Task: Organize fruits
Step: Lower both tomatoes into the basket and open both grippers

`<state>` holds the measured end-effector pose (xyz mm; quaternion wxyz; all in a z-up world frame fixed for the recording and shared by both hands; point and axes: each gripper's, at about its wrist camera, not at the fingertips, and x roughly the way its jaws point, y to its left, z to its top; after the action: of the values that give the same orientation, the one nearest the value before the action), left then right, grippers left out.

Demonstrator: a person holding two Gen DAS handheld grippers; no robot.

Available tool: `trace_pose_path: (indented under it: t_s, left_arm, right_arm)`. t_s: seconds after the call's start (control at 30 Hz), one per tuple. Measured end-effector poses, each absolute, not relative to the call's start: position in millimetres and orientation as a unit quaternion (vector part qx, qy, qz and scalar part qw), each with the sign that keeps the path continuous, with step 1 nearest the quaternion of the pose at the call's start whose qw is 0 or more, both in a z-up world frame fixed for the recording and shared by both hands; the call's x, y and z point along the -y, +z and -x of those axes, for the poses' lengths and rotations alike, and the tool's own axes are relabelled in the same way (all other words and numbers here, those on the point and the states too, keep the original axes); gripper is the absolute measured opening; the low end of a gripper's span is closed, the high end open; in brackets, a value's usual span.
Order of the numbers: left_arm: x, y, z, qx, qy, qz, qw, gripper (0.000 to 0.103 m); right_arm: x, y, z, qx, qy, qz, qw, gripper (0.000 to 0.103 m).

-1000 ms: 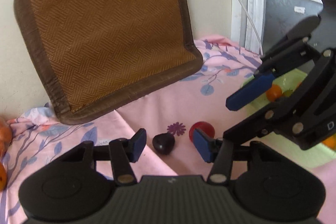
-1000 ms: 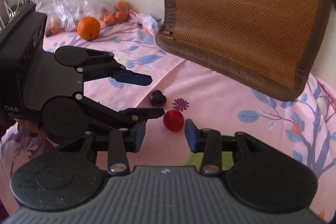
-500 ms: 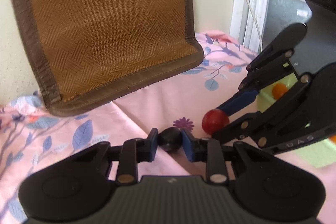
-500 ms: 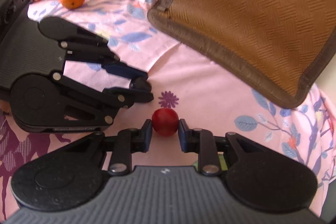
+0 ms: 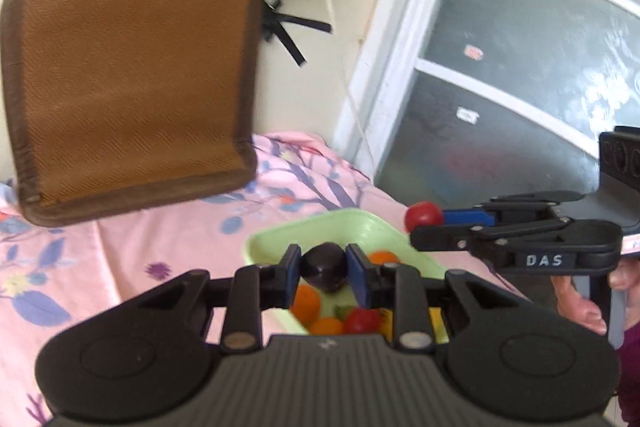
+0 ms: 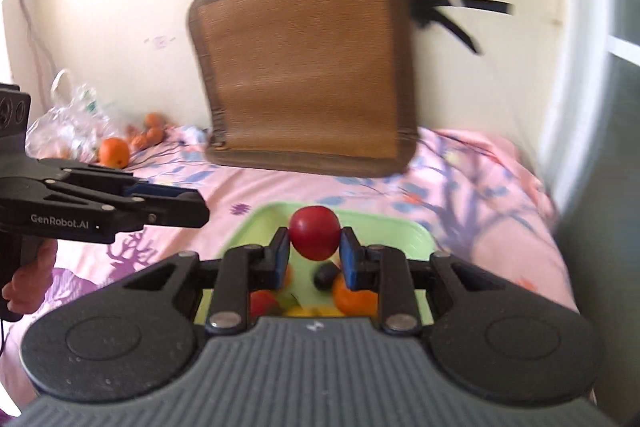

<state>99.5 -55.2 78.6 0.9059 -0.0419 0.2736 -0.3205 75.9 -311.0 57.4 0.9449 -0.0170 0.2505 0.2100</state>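
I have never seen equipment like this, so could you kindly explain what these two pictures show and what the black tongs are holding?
There is no robot here: a person holds a two-finger gripper in each hand, and a fisheye camera on each looks forward along its fingers. One picture comes from the left gripper, the other from the right gripper; each also shows the other from the side. The left one is clamped on a dark purple fruit, the right one on a red fruit. Both hang above a light green tray that already holds orange and red fruit. The tray sits on a pink flowered cloth. A brown woven mat leans against the wall, and more oranges lie beside a plastic bag.
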Motion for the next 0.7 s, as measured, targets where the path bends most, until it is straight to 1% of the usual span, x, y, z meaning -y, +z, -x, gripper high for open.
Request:
trace_pose_path:
  t_s: [0.23, 0.37, 0.43, 0.5, 0.53, 0.63, 0.7]
  left_arm:
    - [99.1, 53.4, -120.8, -0.327, -0.304, 0.028, 0.894, 0.026]
    - [103.4, 46.1, -140.2, -0.347, -0.278, 0.04, 0.895, 0.027]
    - [102.9, 44.4, -145.1, -0.351, -0.27, 0.046, 0.895, 0.034]
    - [102.8, 45.0, -145.0, -0.349, -0.254, 0.042, 0.901, 0.051]
    - [102.3, 46.3, -143.3, -0.347, -0.247, 0.039, 0.904, 0.054]
    - [100.5, 53.4, -133.2, -0.336, -0.233, 0.025, 0.912, 0.054]
    - [97.2, 59.2, -122.0, -0.325, -0.216, 0.014, 0.921, 0.057]
  right_arm:
    - [320.8, 28.7, -83.7, -0.275, 0.194, -0.043, 0.941, 0.029]
    - [312.5, 23.2, -81.4, -0.264, 0.203, -0.043, 0.942, 0.031]
    - [307.6, 21.1, -83.0, -0.254, 0.202, -0.037, 0.945, 0.031]
    - [304.7, 20.6, -84.4, -0.251, 0.195, -0.032, 0.948, 0.032]
    - [305.0, 21.9, -83.1, -0.248, 0.195, -0.032, 0.948, 0.032]
    - [308.9, 27.9, -73.3, -0.232, 0.195, -0.041, 0.952, 0.032]
    - [312.9, 31.8, -61.3, -0.215, 0.185, -0.051, 0.958, 0.032]
